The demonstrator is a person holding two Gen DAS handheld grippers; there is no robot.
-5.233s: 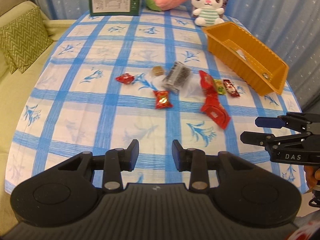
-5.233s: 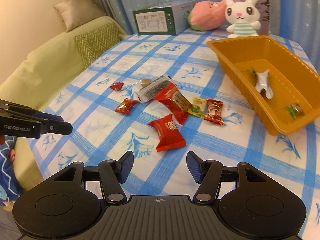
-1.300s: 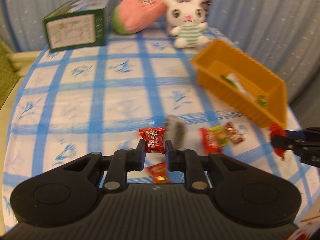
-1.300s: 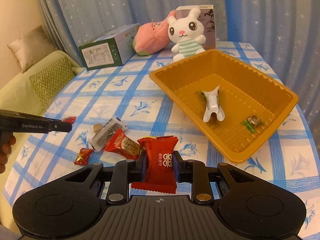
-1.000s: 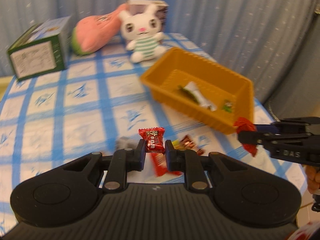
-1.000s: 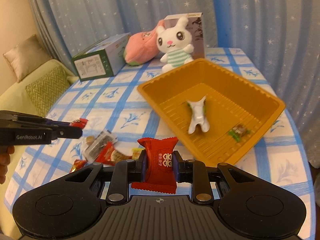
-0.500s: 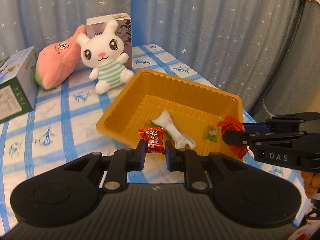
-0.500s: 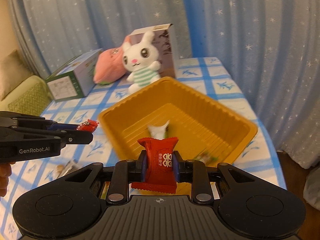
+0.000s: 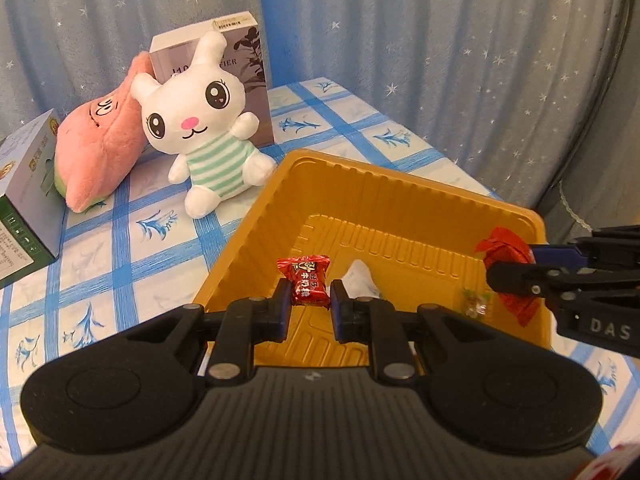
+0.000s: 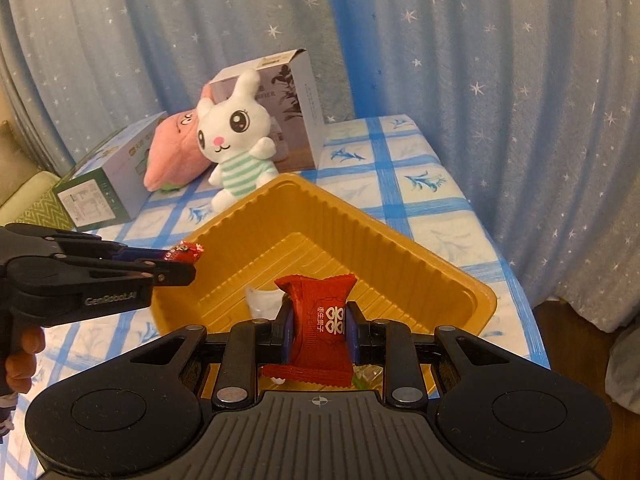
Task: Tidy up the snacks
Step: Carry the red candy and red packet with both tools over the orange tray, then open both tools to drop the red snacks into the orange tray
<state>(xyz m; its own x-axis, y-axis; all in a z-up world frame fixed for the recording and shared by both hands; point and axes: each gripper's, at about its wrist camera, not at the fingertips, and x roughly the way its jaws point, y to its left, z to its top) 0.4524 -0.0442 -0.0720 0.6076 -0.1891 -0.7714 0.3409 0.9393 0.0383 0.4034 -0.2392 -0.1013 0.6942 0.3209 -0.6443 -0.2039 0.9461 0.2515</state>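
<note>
Left gripper [image 9: 307, 306]: I grasp the small candy [image 9: 305, 280], clenched, above the tray's [image 9: 256, 232] 7 o'clock part.
Right gripper [image 10: 317, 334]: I grasp the red packet [image 10: 318, 330], above the 5 o'clock corner.
Change: a moment ago both were over the table; now both hang over the tray.
Meaning: I judge release comes next.

The tray [image 9: 256, 224] sits on the table [image 9: 132, 264] near its right edge, and both grippers hang above its near side, the left gripper [image 9: 307, 303] left of the right gripper [image 10: 318, 326]. Each grips a snack over the tray: the small candy [image 9: 305, 280] in the left, the larger packet [image 10: 320, 320] in the right. A white wrapper [image 9: 360, 280] lies in the tray. The plush rabbit [image 9: 204, 120] sits just beyond the tray's far left corner, with a box [image 9: 236, 48] behind it and another box [image 9: 24, 200] further left.
</note>
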